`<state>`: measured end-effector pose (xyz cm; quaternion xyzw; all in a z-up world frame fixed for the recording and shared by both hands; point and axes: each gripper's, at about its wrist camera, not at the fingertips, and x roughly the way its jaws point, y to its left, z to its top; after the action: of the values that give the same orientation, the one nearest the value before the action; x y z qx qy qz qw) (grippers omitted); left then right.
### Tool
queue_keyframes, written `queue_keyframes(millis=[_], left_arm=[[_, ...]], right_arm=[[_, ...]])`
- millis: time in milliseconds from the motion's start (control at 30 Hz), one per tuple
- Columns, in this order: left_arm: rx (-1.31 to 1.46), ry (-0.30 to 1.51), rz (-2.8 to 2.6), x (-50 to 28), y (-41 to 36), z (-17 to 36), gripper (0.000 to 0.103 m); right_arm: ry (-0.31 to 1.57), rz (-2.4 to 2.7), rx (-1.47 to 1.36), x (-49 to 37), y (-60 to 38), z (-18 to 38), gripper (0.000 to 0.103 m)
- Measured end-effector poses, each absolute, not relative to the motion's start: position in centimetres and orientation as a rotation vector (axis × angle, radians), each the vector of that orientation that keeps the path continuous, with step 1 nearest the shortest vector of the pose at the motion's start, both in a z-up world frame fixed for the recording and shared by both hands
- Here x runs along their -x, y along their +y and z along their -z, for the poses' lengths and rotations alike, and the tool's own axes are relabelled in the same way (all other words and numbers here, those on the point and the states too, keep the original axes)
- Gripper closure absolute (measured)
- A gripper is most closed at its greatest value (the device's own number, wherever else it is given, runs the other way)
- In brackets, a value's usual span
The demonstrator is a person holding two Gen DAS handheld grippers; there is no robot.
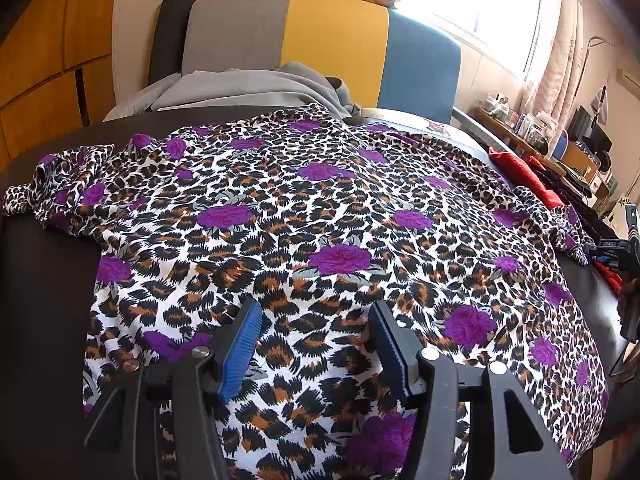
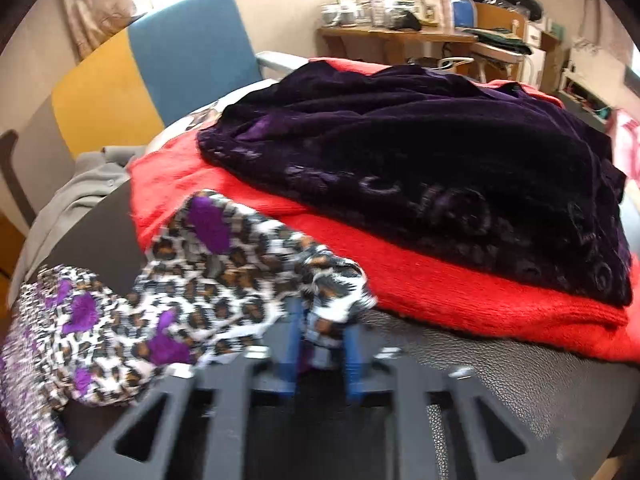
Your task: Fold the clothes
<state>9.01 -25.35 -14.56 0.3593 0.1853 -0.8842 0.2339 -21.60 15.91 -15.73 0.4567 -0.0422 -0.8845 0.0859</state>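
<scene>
We have one leopard-and-purple-rose print garment spread nearly flat across the dark table, its two sleeves bunched at the left and right edges, and we judge the step in hand to be the first sleeve fold. Our left gripper hovers over the near hem with its jaws apart and nothing between them, the cloth lying untouched beneath. Our right gripper has its jaws together, clamped on the cuff end of the right sleeve, which lifts off the table just beside a pile of other clothes. To do this well, we should carry that sleeve straight across the body of the garment, low and level, so the shoulder line stays where it is and the fabric does not drag the whole piece sideways; the free left gripper can press or pin the hem while the sleeve travels. We should lay the cuff down flat before releasing it, since this thin cloth looks likely to slide and crumple. Counting what waits: one red knit lying on the table, one dark purple velvet piece on top of it, and one grey garment draped on the one multicoloured chair beyond.
</scene>
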Motion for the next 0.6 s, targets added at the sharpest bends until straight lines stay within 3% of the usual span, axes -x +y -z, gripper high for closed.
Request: queue_keyframes(millis=[100,200,300,333,367,400,433,600], left_arm=[[-0.983,0.515,2.43,-9.1,-25.3,14.7,0.046],[-0.978,0.52,2.431,-9.1,-25.3,14.7,0.046],[-0.976,0.518,2.43,-9.2,-25.4,14.8,0.046],[-0.976,0.518,2.43,-9.2,-25.4,14.8,0.046],[-0.977,0.518,2.429,-9.2,-25.4,14.8,0.046],[-0.979,0.518,2.429,-9.2,-25.4,14.9,0.046],[-0.99,0.517,2.425,-9.2,-25.4,14.8,0.046],[-1.126,0.542,2.412,-7.7,-26.5,13.3,0.047]], right_arm=[[-0.07,2.655,-1.319,20.6,16.6,13.7,0.093],[-0.138,2.745,-1.177,17.4,20.5,9.5,0.093],[-0.127,2.798,-1.219,15.0,23.5,9.1,0.089],[-0.12,2.787,-1.291,14.4,24.3,10.1,0.074],[-0.16,2.766,-1.329,13.9,25.2,11.0,0.048],[-0.228,2.74,-1.357,13.2,26.1,12.0,0.037],[-0.291,2.727,-1.379,12.4,27.1,12.6,0.031],[-0.335,2.735,-1.28,9.2,27.3,11.6,0.031]])
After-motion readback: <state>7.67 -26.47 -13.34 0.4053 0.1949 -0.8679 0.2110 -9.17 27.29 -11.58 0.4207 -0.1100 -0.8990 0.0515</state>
